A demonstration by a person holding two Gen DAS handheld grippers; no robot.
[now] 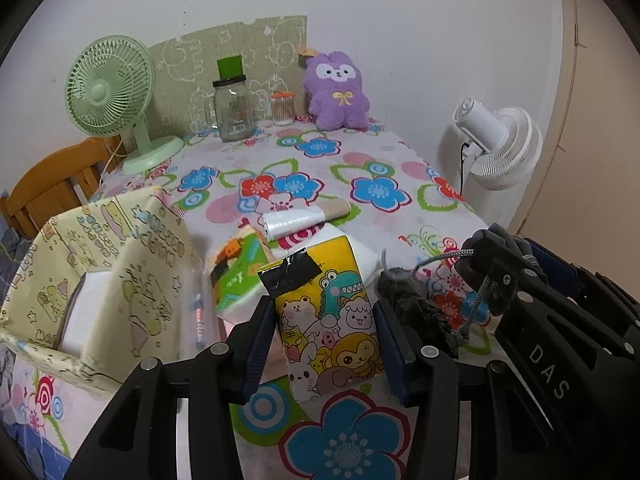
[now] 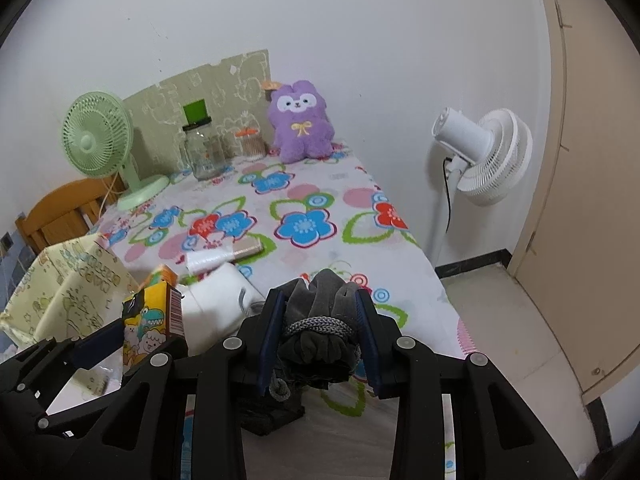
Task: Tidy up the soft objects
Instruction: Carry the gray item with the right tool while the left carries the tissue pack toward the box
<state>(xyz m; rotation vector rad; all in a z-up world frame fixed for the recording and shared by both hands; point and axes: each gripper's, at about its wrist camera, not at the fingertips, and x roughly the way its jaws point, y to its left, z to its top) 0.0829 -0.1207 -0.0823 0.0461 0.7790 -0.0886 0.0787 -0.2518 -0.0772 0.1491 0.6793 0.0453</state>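
Note:
My left gripper [image 1: 323,305] is shut on a yellow cartoon-print tissue pack [image 1: 320,280], held upright just above the flowered tablecloth [image 1: 360,168]. The same pack [image 2: 152,320] shows at the lower left of the right wrist view. My right gripper [image 2: 319,300] is shut on a bunched dark grey drawstring pouch [image 2: 320,320], its cord wrapped across the front. In the left wrist view that pouch [image 1: 416,308] hangs below the right gripper [image 1: 492,268]. A green and orange tissue pack [image 1: 236,272] and a white soft bundle [image 1: 362,254] lie behind the yellow pack.
A cream fabric basket [image 1: 120,248] holding a white box [image 1: 84,304] stands at the left. A plastic-wrapped roll [image 1: 292,220] lies mid-table. At the back are a purple plush [image 1: 336,88], a glass jar [image 1: 232,108] and a green fan [image 1: 108,88]. A white floor fan [image 2: 480,156] stands right of the table.

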